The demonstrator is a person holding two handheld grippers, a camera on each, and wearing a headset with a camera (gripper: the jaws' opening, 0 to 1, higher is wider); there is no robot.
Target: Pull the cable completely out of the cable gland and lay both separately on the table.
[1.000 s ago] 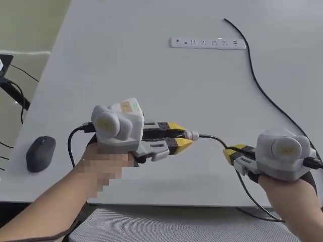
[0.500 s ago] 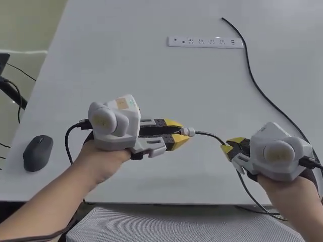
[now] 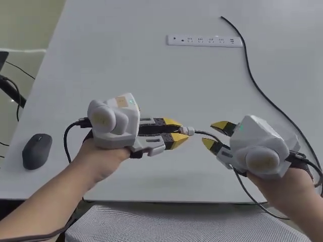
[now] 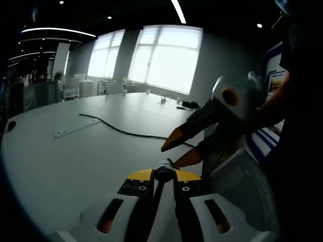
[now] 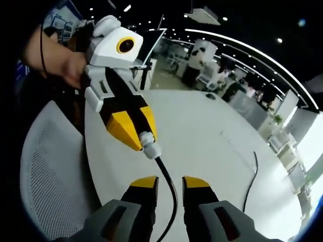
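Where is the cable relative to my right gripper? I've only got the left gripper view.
Observer: In the right gripper view the right gripper has its jaws apart, and the black cable runs between them, unclamped.
Operator: Is it out of the gland?
Observer: No. That view shows the cable entering the white cable gland, which sticks out past the shut tips of the left gripper.
Operator: Where does the rest of the cable go?
Observer: In the head view it passes beneath the right gripper and appears to drop past the near edge of the table.
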